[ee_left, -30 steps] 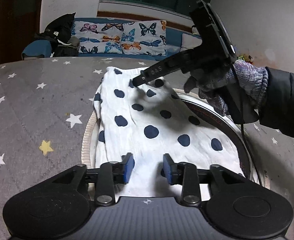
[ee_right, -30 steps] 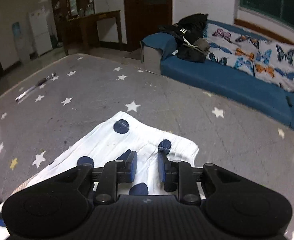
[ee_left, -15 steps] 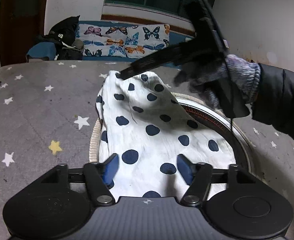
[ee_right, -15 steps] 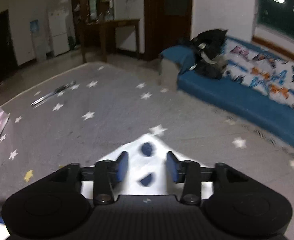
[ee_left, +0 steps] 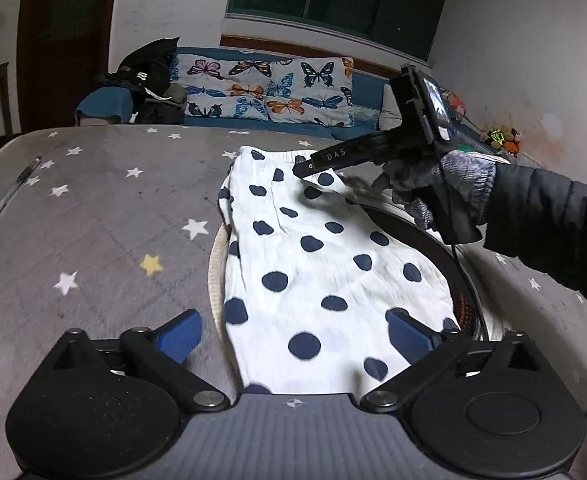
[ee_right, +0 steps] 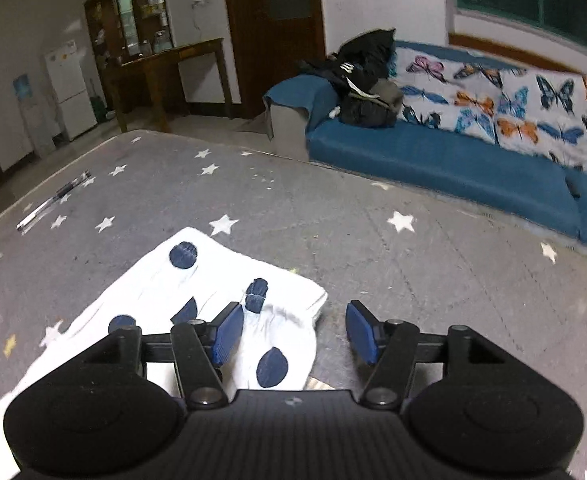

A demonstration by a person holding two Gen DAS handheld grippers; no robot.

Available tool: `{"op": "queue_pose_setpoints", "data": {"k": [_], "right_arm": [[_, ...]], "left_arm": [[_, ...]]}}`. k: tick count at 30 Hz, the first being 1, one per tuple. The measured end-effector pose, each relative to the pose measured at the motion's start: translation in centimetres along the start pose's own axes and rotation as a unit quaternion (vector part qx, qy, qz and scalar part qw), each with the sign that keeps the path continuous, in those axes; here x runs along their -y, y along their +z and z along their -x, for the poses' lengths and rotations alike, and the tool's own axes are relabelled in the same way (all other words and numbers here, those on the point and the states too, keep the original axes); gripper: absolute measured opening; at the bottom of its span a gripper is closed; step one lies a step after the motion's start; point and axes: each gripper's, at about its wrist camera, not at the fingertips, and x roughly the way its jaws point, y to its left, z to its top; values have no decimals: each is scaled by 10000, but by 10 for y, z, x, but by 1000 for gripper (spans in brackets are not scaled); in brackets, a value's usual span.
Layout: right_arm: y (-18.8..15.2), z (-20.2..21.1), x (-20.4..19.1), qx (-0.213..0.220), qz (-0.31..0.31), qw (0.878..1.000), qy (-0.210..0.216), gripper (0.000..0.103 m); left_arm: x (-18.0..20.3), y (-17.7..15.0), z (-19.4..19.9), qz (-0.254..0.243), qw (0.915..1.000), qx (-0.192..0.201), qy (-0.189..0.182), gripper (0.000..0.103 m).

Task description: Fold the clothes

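Now the white garment with navy dots point(ee_left: 317, 264) lies spread flat over a round ringed thing point(ee_left: 467, 276) on the grey star-printed surface point(ee_left: 105, 216) (a mattress or a covered desk, I cannot tell which). Well to the left of the garment, a pen point(ee_left: 11, 190) lies near the surface's edge. Nearer, at the garment's close end, the left gripper point(ee_left: 293, 338) hangs with its jaws spreading wider at this moment; the cloth lies between the blue pads point(ee_left: 179, 336) but neither pad presses on it, the left one over bare grey surface beside the hem.

At the garment's far end, by the elastic waistband, the right gripper point(ee_left: 303, 168) points at the cloth, carried by a hand in a knitted glove point(ee_left: 445, 184) with a dark sleeve point(ee_left: 553, 232) behind it. From its own camera the right gripper point(ee_right: 293, 330) stands about half open, nothing clamped: its left pad sits over the waistband corner, its right pad off the cloth above grey surface.

Beyond the garment, against the wall, runs a blue sofa point(ee_right: 433, 160) with butterfly cushions point(ee_left: 269, 88) and a heap of dark clothing point(ee_left: 151, 76) at its left end.
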Motion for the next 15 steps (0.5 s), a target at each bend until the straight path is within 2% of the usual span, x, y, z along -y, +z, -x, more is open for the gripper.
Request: {"op": "queue_pose_setpoints", "data": {"k": [2,4,8,15], "right_arm": [[-1,3,-2,-9,-37,10000,92,29],[0,4,-2,-33,-133,9997,190,17],[2,13,-4,68,-286,9992,262,12],[8,62,-17,439,-290,9967,615,11]], "left_arm": [[0,-4,6,63,10000,-19,8,103],[1,-7,9,185,9998,-71,26,103],[0,-16,19,402,9990,-199,90,103],[2,-32,38,446,9977,-393,322,103]]}}
